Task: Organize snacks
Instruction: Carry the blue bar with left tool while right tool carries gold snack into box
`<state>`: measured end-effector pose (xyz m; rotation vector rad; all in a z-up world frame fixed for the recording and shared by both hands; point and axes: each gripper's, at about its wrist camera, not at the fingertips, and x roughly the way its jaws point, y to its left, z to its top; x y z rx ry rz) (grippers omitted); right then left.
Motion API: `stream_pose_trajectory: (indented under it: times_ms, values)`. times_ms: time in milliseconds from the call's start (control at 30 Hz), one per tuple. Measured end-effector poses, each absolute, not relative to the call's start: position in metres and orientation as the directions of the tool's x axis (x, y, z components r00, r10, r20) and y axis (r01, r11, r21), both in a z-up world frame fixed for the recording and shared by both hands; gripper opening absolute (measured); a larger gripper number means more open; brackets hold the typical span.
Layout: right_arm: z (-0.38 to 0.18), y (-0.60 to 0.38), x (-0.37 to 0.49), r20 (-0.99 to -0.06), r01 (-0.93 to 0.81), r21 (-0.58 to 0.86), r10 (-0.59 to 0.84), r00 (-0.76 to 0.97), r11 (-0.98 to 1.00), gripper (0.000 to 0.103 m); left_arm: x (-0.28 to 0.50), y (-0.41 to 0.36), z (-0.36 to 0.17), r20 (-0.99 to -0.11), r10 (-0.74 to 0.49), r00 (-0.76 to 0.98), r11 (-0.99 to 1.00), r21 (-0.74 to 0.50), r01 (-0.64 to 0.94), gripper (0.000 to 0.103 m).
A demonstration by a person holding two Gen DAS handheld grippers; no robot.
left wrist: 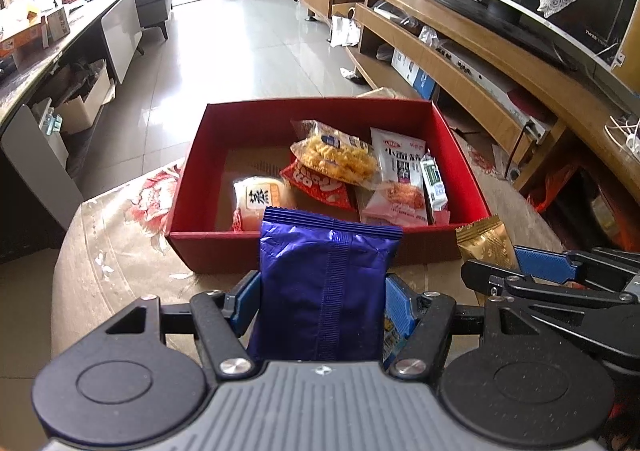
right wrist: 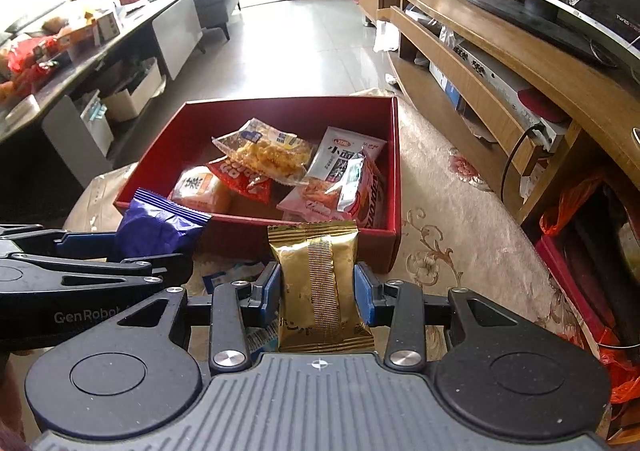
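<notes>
Holding: we had one snack pinched in each tool, both lifted just short of the near wall of the red box.
Left gripper: its blue pads were closed on the sides of the purple packet, which stood upright, crimped top edge toward the box.
Right gripper: its pads were closed on the gold packet, also upright, back seam facing us.
Purple packet feel: we judged it light, puffed with air and slick foil; squeezing the middle could crush whatever was inside, so a grip low on the side edges seemed safer.
Gold packet feel: smaller and flatter, we judged it light and slippery; the ribbed seam and crimped ends looked like the firmest places to hold.
Box contents: a clear bag of yellow twists, a red pouch, a wrapped bun and white and pink sachets lay loosely piled toward the right and near side.
Free space: the far left floor of the box looked bare to us.
Surface: the box sat on a flowered cloth.
</notes>
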<state>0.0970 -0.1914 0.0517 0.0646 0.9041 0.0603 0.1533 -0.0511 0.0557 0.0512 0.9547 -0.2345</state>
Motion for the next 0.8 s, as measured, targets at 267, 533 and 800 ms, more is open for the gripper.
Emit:
stream_pose_trajectory:
  times_ms: [267,533,800]
  values:
    - [0.058,-0.194,0.106,-0.767,-0.01,0.094,0.079,0.637,0.995,0.047,0.164,-0.053,0.064,-0.798,-0.181,0.574,0.976,-0.072,0.208,0.061]
    - [0.063,-0.199,0.12,-0.75,0.003,0.108,0.08,0.657,0.994,0.047,0.181,-0.058,0.071,-0.782,-0.175,0.598,0.979,-0.072,0.193,0.061]
    - [0.066,-0.204,0.136,-0.738,0.01,0.112,0.077,0.67,0.994,0.047,0.198,-0.064,0.073,-0.768,-0.173,0.616,0.98,-0.071,0.187,0.061]
